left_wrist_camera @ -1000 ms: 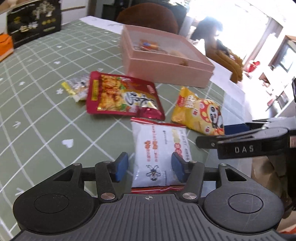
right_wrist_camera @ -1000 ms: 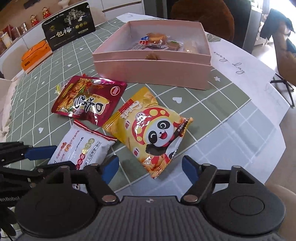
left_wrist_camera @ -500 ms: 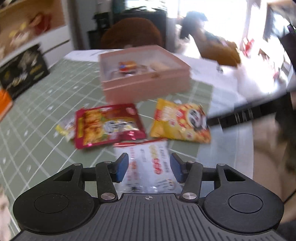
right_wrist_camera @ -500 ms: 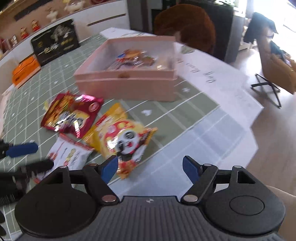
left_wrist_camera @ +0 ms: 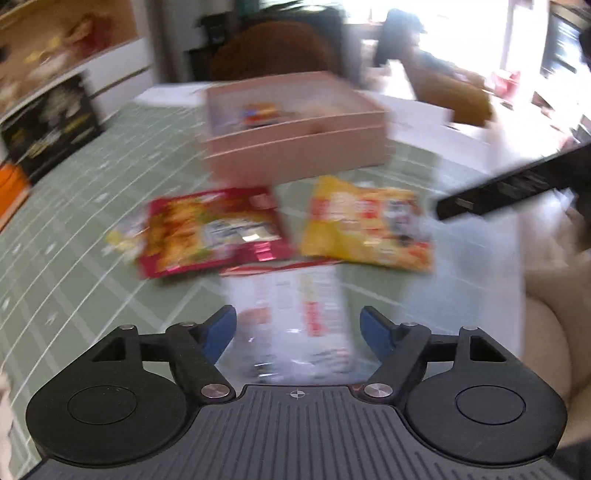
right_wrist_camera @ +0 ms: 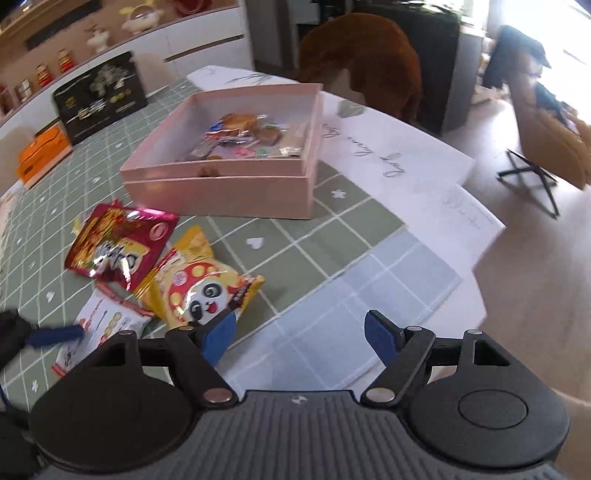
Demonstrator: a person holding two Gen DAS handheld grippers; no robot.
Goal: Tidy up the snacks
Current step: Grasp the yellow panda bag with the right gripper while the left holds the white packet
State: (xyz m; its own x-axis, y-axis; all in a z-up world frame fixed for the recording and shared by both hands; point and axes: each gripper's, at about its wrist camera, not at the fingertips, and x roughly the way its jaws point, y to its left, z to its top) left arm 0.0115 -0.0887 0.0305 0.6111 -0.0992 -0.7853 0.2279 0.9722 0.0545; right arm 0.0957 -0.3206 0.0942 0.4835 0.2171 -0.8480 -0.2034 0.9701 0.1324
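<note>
The left gripper (left_wrist_camera: 298,328) is spread wide astride the white snack packet (left_wrist_camera: 295,314), presumably for lifting into the pink box (right_wrist_camera: 236,192) beyond, while the right gripper (right_wrist_camera: 300,333) is held wide, empty, beside the panda chip bag (right_wrist_camera: 199,291).

My table wears a green checked cloth (right_wrist_camera: 334,236) with white paper sheets (right_wrist_camera: 402,155) along its far edge. Behind it stands a brown upholstered chair (right_wrist_camera: 364,51) — beyond that, a white shelf (right_wrist_camera: 122,40) with ornaments, pale floor (right_wrist_camera: 535,273), and hard window glare (left_wrist_camera: 461,33) — washing out the far right.
</note>
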